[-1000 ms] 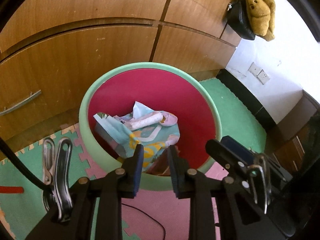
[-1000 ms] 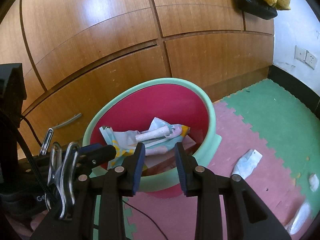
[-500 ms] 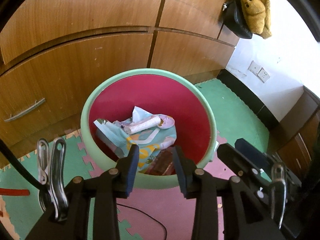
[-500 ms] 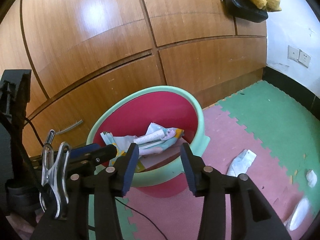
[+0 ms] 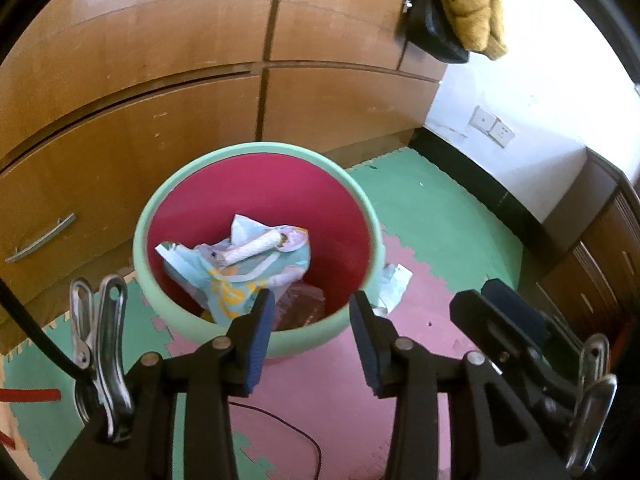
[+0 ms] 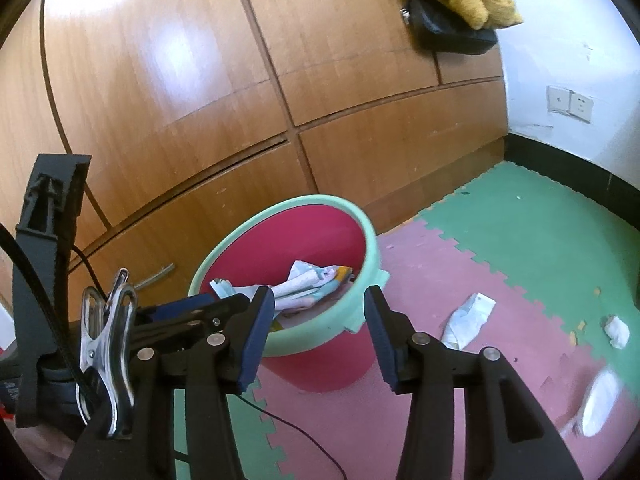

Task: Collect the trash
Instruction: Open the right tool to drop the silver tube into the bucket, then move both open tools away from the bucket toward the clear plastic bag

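Note:
A red bin with a mint-green rim [image 5: 160, 200] [image 6: 372, 248] stands on the foam floor mat by the wooden cabinets. Inside lie a crumpled patterned wrapper [image 5: 240, 268] [image 6: 316, 284] and a pale paper roll [image 5: 252, 248]. My left gripper [image 5: 310, 320] hovers above the bin's near rim, its jaws opening with nothing between them. My right gripper [image 6: 318, 320] is beside it, a little further back, also opening and empty. On the mat right of the bin lies a white crumpled wrapper [image 6: 470, 320] [image 5: 392, 284], with a small paper wad [image 6: 616, 330] and a blurred white piece [image 6: 598, 404] further right.
Wooden cabinet doors and a drawer with a metal handle [image 5: 40, 238] stand right behind the bin. A black bag [image 5: 432, 32] and yellow plush toy [image 5: 468, 4] hang on the cabinet. A white wall with sockets [image 6: 568, 102] and a dark skirting close off the right. A thin cable [image 6: 288, 420] runs over the mat.
Both grippers have pulled back and up from the bin, so it looks smaller and further off. Both pairs of jaws have spread wider. The trash in the bin has not moved.

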The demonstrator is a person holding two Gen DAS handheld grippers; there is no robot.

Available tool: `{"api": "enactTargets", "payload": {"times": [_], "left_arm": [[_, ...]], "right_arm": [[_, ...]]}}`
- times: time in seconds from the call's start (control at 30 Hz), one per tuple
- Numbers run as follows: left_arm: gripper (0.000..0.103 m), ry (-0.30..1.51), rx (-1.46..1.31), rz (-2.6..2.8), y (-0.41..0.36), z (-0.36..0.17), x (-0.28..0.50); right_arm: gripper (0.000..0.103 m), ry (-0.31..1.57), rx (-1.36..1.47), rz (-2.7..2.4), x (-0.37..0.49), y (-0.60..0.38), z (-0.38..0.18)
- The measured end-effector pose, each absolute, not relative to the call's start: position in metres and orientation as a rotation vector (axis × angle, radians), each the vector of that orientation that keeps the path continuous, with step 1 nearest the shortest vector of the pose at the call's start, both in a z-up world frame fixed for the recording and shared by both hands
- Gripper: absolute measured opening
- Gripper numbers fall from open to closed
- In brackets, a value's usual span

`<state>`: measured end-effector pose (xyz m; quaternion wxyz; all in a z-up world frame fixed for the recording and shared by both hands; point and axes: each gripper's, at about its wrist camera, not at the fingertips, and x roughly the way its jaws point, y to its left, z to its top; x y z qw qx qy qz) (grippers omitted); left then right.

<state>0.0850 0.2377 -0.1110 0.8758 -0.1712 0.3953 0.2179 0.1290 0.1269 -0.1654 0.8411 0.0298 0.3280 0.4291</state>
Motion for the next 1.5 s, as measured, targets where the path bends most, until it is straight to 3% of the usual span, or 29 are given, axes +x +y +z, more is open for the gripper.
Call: {"api": "enactTargets", "payload": {"times": [0.27, 0.87, 1.5], "left_arm": [[0.046, 0.83, -0.338, 0.407, 0.213, -0.106, 0.087], [0.046, 0.85, -0.289, 0.3, 0.168, -0.101, 0.097], [0.046, 0.946, -0.217, 0.147, 0.104, -0.13, 0.133]], "right_arm": [[0.051, 0.679, 0.093, 0.856, 0.124, 0.094, -0.16], [0.053, 0.676, 0.139, 0.749, 0.105, 0.032, -0.158], [0.053, 0.759, 0.231, 0.479, 0.118, -0.083, -0.199]]}}
